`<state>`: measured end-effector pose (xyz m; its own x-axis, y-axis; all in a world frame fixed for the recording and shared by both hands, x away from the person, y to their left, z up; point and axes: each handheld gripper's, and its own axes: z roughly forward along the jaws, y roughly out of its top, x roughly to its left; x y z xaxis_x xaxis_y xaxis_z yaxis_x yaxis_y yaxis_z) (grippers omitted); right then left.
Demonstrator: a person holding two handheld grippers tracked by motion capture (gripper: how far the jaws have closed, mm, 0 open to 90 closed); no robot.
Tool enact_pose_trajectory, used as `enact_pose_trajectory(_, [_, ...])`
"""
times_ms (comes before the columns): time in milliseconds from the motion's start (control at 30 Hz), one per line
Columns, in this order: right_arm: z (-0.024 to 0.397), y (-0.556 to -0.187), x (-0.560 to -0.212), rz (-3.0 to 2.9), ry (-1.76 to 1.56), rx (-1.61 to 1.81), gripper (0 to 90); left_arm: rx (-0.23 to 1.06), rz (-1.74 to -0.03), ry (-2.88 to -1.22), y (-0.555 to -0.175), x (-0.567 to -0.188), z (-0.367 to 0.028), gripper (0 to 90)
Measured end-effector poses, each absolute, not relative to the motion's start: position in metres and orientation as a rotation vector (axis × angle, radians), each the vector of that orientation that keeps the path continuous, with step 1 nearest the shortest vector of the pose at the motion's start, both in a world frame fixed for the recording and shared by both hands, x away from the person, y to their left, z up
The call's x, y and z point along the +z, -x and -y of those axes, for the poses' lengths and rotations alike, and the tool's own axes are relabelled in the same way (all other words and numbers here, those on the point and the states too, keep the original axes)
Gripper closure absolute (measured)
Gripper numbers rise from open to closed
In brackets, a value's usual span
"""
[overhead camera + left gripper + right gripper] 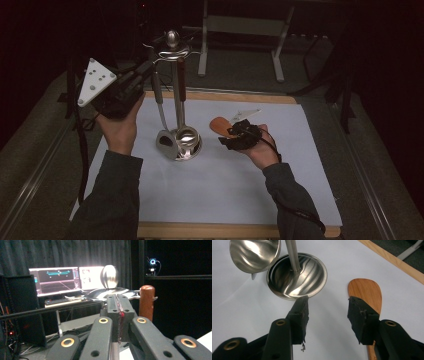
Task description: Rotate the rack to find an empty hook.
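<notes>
A steel utensil stand rises mid-table, with a ball top [172,37] and a round base [190,146]. A steel ladle [166,142] hangs beside it, its bowl just left of the base. My left gripper [149,66] is raised at the rack's top, shut on the ladle's thin handle; in the left gripper view the jaws [119,305] are pressed together under the top disc [110,293]. A wooden handle [147,302] hangs just to the right. My right gripper [328,303] is open, low over the mat, beside a wooden spatula [365,291] lying flat.
A white mat [225,190] covers a wooden board [220,96]. The stand's base [297,277] and the ladle's bowl [254,255] lie just ahead of my right gripper. Monitors [58,280] glow beyond the table. A metal frame [245,25] stands behind the board.
</notes>
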<state>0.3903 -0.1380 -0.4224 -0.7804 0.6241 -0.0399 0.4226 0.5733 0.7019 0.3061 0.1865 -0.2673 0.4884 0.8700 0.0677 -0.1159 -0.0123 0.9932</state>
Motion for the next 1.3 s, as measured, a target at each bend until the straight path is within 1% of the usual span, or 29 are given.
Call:
enact_pose_trajectory(300, [0.140,-0.390,-0.422,-2.521,-0.867,1.038,50.9,0.900,-0.728,-1.372,-0.310,-0.265,-0.183,90.0])
enact_pose_trajectory(600, [0.139,-0.390,-0.425,-2.526,-0.868,1.039,50.7,0.953,-0.742,-1.386,-0.309,-0.264,-0.179,90.0])
enact_pose_trajectory(700, [0.139,-0.389,-0.426,-2.528,-0.869,1.041,50.7,0.952,-0.747,-1.385,-0.309,-0.264,-0.179,90.0])
enact_pose_trajectory(1200, [0.145,-0.390,-0.425,-2.522,-0.880,1.036,50.7,0.968,-0.821,-1.358,-0.316,-0.264,-0.186,90.0])
enact_pose_trajectory(1300, [0.145,-0.390,-0.426,-2.524,-0.881,1.035,50.6,0.987,-0.845,-1.360,-0.318,-0.263,-0.186,90.0])
